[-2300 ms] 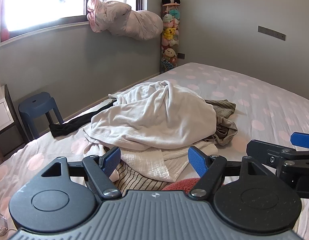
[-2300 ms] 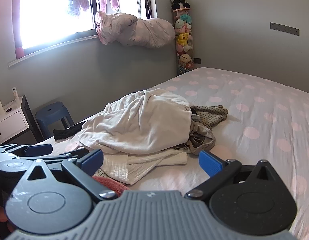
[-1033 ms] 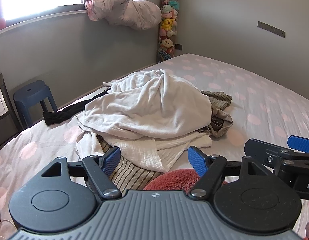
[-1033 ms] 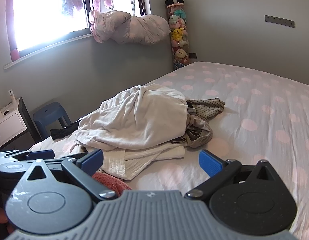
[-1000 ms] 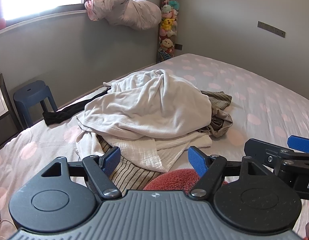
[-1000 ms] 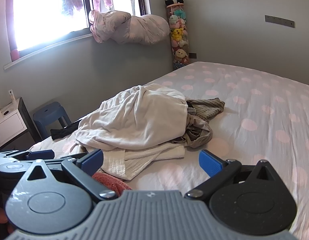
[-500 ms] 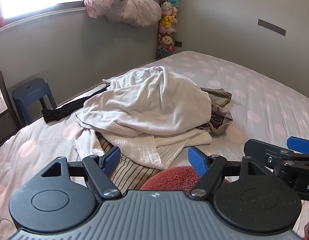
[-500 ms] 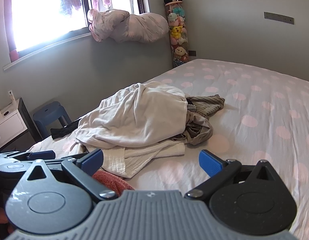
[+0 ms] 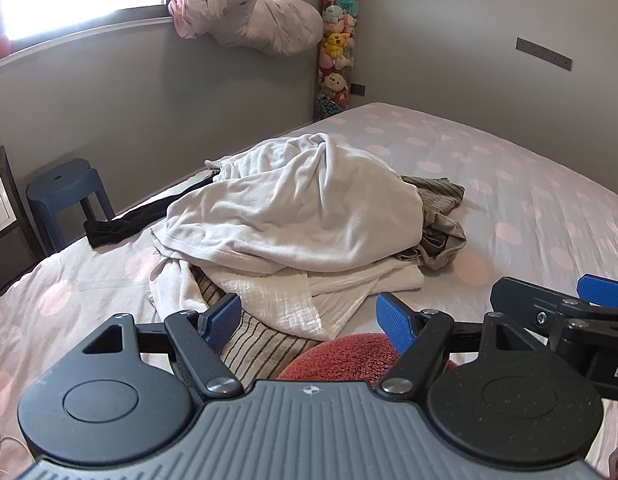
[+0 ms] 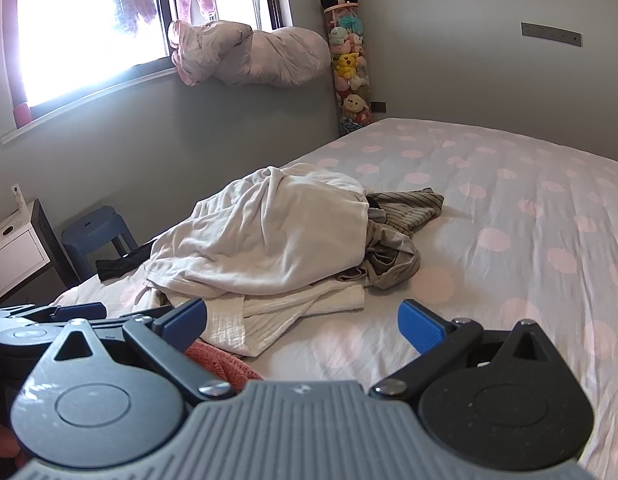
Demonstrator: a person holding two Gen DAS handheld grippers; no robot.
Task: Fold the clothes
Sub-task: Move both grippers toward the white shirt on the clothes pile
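Showing striped cloth (image 9: 265, 344) under left tool (image 9: 309, 322), hidden from right view

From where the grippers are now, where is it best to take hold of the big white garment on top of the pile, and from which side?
Probably at the hem of the white garment on its near left edge, about, coming in low from the near side. There the edge lies free and thin over the clothes below, while the middle is a bulging hump. Both the left gripper and right gripper are open.

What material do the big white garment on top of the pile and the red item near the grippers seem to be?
White garment: likely soft matte cotton knit, with smooth, loose folds. Red item: seemingly fuzzy terry or fleece, with a nubby surface; mostly hidden, so uncertain.
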